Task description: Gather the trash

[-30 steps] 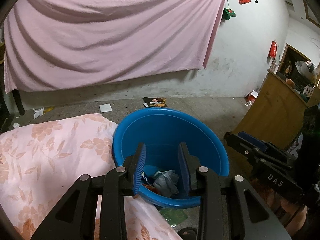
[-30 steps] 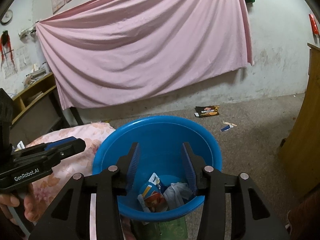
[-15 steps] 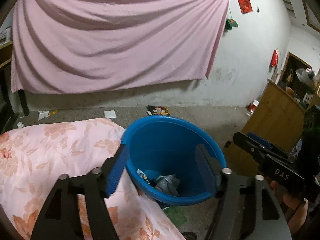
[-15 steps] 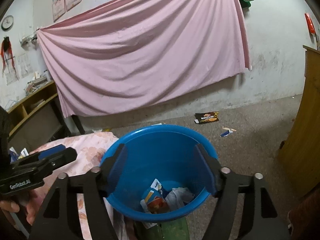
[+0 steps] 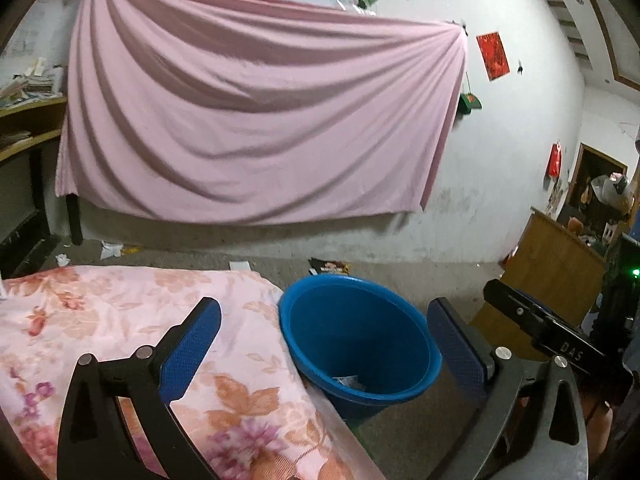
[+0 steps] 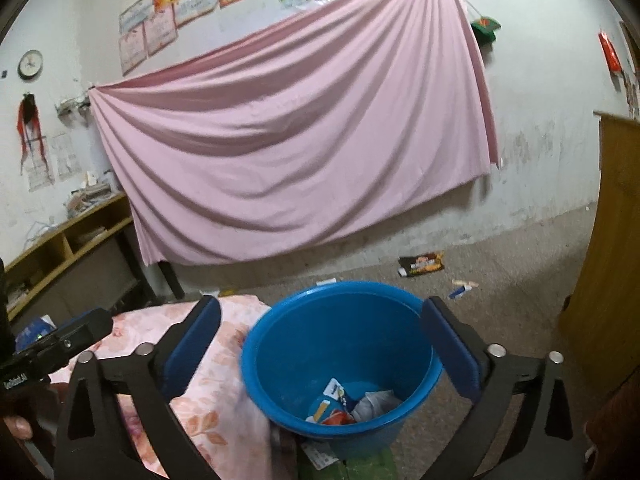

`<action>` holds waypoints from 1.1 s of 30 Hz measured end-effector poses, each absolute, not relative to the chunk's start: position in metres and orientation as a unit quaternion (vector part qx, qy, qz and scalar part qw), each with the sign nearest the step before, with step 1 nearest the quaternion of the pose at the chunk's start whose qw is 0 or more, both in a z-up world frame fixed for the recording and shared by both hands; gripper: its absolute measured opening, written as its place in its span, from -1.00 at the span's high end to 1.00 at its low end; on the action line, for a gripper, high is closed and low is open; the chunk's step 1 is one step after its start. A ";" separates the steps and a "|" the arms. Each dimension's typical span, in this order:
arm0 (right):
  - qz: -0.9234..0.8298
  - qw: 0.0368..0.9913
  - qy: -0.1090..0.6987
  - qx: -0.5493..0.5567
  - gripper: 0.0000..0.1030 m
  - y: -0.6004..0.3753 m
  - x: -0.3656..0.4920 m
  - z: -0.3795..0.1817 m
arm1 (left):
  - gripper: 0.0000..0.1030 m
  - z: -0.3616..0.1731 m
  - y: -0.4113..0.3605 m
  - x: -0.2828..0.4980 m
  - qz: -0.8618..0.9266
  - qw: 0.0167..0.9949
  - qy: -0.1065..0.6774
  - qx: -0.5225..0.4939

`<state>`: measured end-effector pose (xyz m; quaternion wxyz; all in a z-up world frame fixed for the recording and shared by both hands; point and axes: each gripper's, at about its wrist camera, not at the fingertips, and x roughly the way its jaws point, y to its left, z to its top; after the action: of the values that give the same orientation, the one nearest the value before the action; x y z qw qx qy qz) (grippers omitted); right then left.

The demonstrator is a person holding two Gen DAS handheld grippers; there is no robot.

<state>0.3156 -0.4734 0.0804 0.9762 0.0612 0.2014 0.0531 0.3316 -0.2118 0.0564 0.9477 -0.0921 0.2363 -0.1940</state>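
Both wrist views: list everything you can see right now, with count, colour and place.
bucket: one, blue, on the floor beside the quilt
trash: several wrappers, mixed colours, in the bucket
quilt: one, pink floral, left of the bucket
snack bag: one, dark, on the floor near the wall
scraps: a few, pale and blue, on the floor right of the bucket
sheet: one, pink, hung on the wall
cabinet: one, wooden, far right
shelf: one, wooden, far left
left gripper: black, blue fingers, open
right gripper: black, blue fingers, open
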 end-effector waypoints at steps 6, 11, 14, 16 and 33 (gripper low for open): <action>0.058 0.983 0.169 0.040 -1.00 -0.449 0.282 0.094 | -0.96 0.071 -0.184 0.302 -0.170 0.956 0.217 -0.099; 0.076 0.987 0.142 0.018 -1.00 -0.424 0.246 0.102 | -0.96 0.079 -0.160 0.267 -0.152 0.963 0.203 -0.094; 0.084 0.989 0.123 0.009 -1.00 -0.407 0.222 0.105 | -0.96 0.080 -0.145 0.244 -0.142 0.967 0.193 -0.090; 0.087 0.990 0.110 0.006 -1.00 -0.398 0.207 0.106 | -0.96 0.082 -0.133 0.226 -0.134 0.970 0.181 -0.089; 0.080 0.993 0.082 -0.001 -1.00 -0.354 0.122 0.085 | -0.96 0.064 -0.087 0.111 -0.101 0.984 0.134 -0.050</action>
<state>0.1220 -0.3539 0.0847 0.9934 -0.0005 0.0819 0.0802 0.1114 -0.0866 0.0639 0.9844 -0.0505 0.1344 -0.1014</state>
